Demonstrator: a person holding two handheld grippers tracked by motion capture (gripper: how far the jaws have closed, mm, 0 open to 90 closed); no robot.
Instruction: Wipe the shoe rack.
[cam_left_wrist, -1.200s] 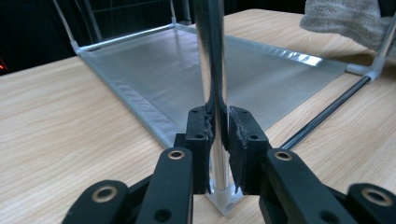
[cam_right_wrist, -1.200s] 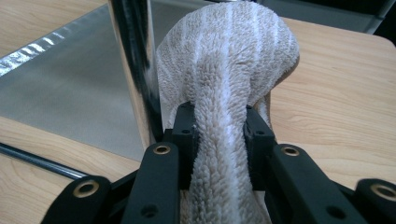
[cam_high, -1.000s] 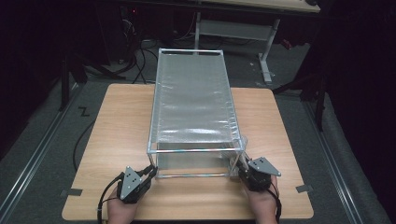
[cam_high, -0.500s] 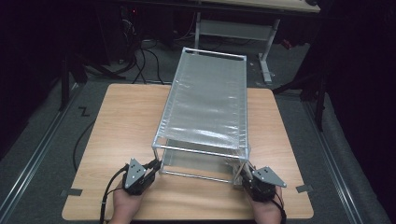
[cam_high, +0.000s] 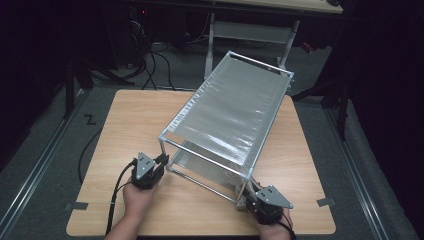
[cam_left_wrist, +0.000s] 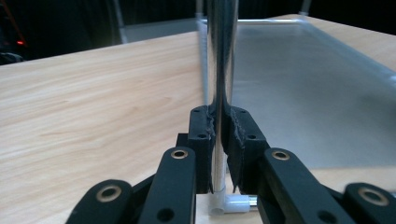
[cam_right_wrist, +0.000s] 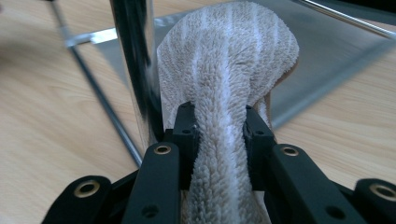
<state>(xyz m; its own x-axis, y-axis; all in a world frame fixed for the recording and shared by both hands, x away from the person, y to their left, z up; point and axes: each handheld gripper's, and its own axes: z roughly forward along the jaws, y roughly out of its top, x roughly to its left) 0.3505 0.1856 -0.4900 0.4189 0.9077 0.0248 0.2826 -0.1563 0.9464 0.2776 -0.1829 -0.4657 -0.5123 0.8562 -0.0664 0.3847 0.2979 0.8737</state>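
Left gripper (cam_left_wrist: 219, 140): jaws clamped tight on the near-left upright post (cam_left_wrist: 220, 56) of the metal shelf rack (cam_high: 227, 120), low down, just above the white foot connector (cam_left_wrist: 232, 204). Right gripper (cam_right_wrist: 219, 140): jaws closed on a folded beige towel (cam_right_wrist: 229, 65), which stands up between the pads with the rack's near-right post (cam_right_wrist: 135, 60) just beside it on the left; whether the towel wraps that post or merely lies against it cannot be told from this angle. In the high view the left gripper (cam_high: 159, 161) sits at the rack's near-left corner and the right gripper (cam_high: 250, 199) at the near-right corner, both hands low at the table's front edge. Change against the earlier frames: the rack stood square to the wooden table (cam_high: 125, 125) a second ago, long axis running straight away from the person; now it is swung clockwise, far end over the table's right rear edge, near-left corner pushed forward, near-right corner drawn back toward the person. Both grips are unchanged through the swing. Judgement: the rack is being pivoted as one piece on the tabletop, the turn partway done; the far end overhanging the edge is the point to watch
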